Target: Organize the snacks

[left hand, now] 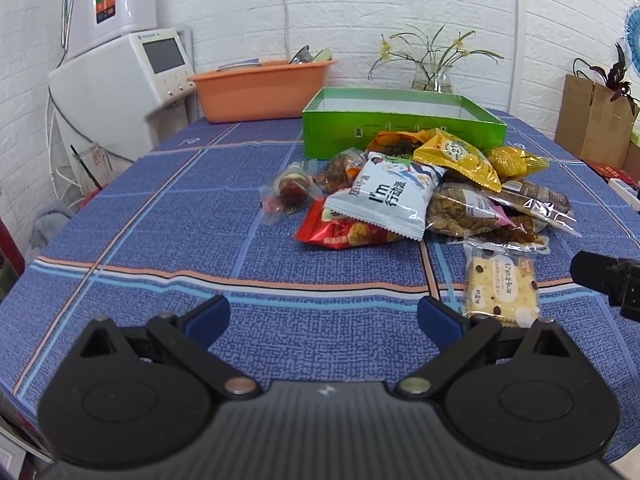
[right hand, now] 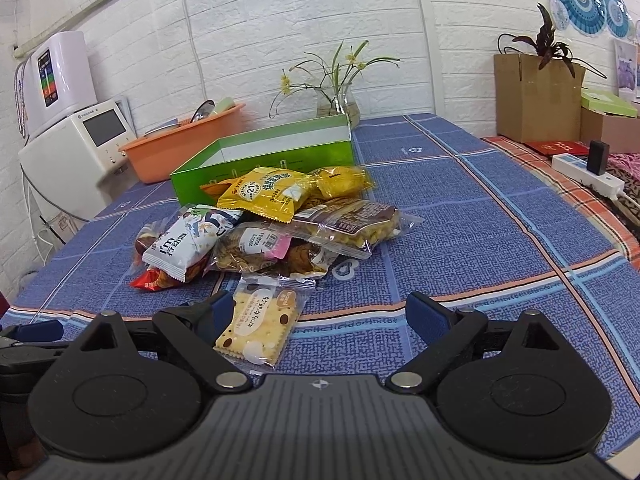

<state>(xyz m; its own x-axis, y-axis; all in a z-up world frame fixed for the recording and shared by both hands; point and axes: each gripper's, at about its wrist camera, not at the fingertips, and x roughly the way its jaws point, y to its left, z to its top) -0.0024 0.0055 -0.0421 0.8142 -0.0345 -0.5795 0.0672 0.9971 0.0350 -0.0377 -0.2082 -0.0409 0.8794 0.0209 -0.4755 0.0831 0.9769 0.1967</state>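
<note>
Blue plaid tablecloth [left hand: 160, 216], white brick wall [left hand: 340, 8], orange basin [left hand: 260, 88]

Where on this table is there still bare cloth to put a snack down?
Bare cloth lies left of the snack pile, toward the orange basin, and in front between the left gripper fingers. In the right view, cloth is bare right of the pile. The strip between the pile and green box is crowded.
</note>
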